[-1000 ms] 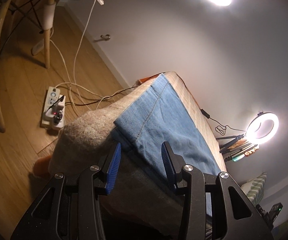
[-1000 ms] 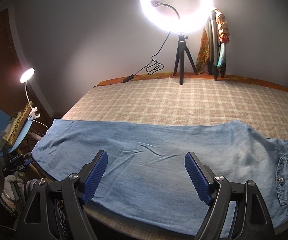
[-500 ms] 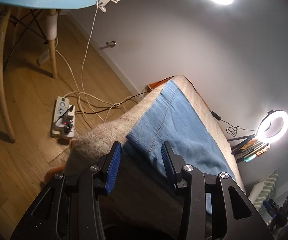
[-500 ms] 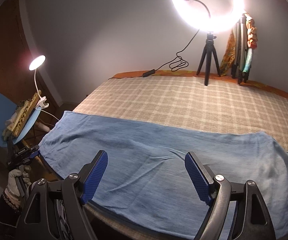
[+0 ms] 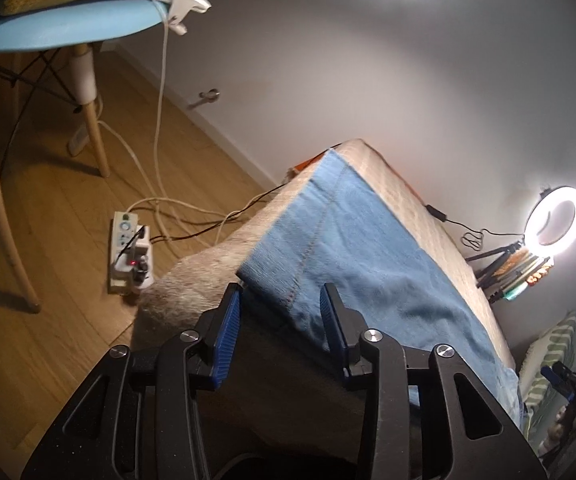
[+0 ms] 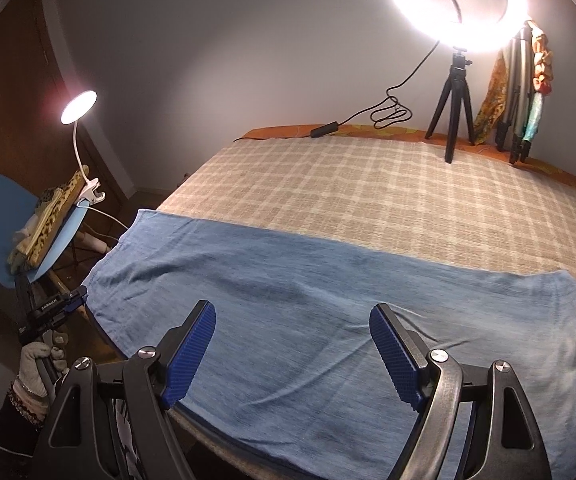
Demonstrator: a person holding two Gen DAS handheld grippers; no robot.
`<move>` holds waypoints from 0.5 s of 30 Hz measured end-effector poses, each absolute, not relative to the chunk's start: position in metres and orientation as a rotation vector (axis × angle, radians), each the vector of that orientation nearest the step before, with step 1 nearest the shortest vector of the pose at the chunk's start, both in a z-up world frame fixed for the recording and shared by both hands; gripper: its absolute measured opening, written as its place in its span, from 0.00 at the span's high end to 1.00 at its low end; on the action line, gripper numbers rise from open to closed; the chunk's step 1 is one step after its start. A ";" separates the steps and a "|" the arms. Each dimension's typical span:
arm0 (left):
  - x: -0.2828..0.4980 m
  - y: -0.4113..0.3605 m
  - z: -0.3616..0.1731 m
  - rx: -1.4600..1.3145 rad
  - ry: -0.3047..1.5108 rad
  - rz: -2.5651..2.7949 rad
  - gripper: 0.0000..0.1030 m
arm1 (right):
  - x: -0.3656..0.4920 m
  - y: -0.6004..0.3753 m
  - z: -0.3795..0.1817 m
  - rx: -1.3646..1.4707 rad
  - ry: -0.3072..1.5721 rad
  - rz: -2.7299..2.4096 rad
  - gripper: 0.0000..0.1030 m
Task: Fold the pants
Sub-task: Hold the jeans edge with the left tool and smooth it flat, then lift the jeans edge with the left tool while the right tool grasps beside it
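Home bedroom: bed (image 6: 368, 184) with checked cover, blue chair (image 5: 67, 28), wood floor (image 5: 47, 240), ring light (image 6: 452, 0)

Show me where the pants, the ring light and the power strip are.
pants (image 6: 328, 300), right wrist view, middle of the denim.
ring light (image 5: 555, 220), left wrist view, on the glowing ring's left side.
power strip (image 5: 125, 248), left wrist view, on its white body.

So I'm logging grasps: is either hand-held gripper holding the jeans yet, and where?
Nothing is held. The left hand-held gripper is open at the jeans' hem corner; the right hand-held gripper is open above the leg.
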State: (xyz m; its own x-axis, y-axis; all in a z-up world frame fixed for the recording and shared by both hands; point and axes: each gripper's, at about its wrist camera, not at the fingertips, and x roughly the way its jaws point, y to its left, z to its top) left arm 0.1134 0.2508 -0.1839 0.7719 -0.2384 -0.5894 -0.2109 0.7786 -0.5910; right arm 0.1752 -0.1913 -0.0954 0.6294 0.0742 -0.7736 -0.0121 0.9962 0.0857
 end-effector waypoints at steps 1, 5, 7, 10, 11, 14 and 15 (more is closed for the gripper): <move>0.114 0.250 -0.183 -0.694 0.697 -0.027 0.71 | 0.177 -0.188 -0.097 0.071 0.892 0.055 0.21; 0.112 0.253 -0.185 -0.741 0.671 -0.036 0.71 | 0.189 -0.174 -0.100 0.045 0.905 0.089 0.21; 0.114 0.257 -0.190 -0.778 0.677 -0.020 0.71 | 0.193 -0.168 -0.101 0.038 0.910 0.104 0.21; 0.120 0.261 -0.190 -0.825 0.659 -0.027 0.71 | 0.204 -0.157 -0.104 0.025 0.925 0.129 0.21; 0.122 0.260 -0.188 -0.820 0.652 -0.034 0.73 | 0.209 -0.152 -0.106 0.022 0.932 0.142 0.21; 0.130 0.252 -0.176 -0.756 0.627 -0.061 0.86 | 0.221 -0.138 -0.108 0.008 0.950 0.182 0.21; 0.131 0.250 -0.173 -0.740 0.618 -0.076 0.86 | 0.228 -0.131 -0.108 0.002 0.960 0.199 0.21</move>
State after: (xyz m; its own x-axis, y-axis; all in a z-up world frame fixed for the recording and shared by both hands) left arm 0.1310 0.2496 -0.1731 0.8207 -0.2763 -0.5002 -0.1467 0.7442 -0.6517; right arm 0.2275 -0.1315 -0.1082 0.5568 0.1697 -0.8131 -0.1680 0.9817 0.0899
